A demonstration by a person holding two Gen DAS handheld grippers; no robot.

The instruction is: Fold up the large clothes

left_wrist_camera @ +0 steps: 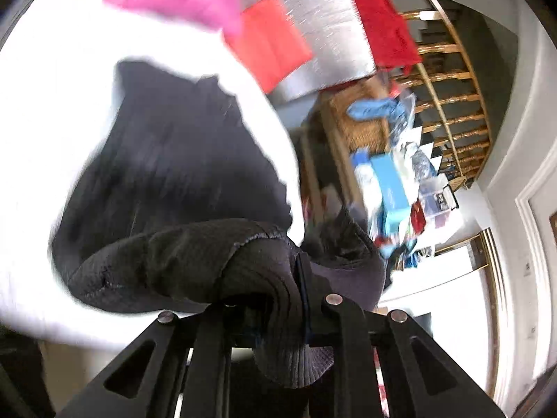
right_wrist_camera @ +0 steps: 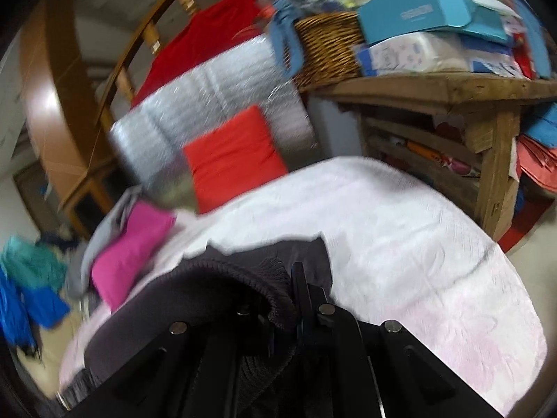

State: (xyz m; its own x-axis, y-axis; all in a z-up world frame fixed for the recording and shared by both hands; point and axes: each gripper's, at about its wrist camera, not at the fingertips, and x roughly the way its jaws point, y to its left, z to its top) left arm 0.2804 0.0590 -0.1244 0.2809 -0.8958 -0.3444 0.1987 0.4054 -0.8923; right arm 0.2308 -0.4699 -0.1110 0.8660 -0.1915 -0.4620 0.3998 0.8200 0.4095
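A large black knitted garment [left_wrist_camera: 181, 160] lies over the white cloth-covered table [left_wrist_camera: 52, 97]. In the left wrist view its ribbed edge is bunched between the jaws of my left gripper [left_wrist_camera: 299, 278], which is shut on it. The right wrist view shows the same dark garment [right_wrist_camera: 216, 285] folded over my right gripper [right_wrist_camera: 296, 285], whose jaws are shut on the ribbed hem. The rest of the garment drops below the frame on the right side. Both views are blurred by motion.
A folded pink piece [right_wrist_camera: 128, 247] and a folded red piece [right_wrist_camera: 233, 156] lie at the table's far side, by a silver padded sheet [right_wrist_camera: 209, 104]. A wooden bench [right_wrist_camera: 435, 90] holds a wicker basket [right_wrist_camera: 327, 48] and boxes. Blue clothes [right_wrist_camera: 31, 292] lie on the floor.
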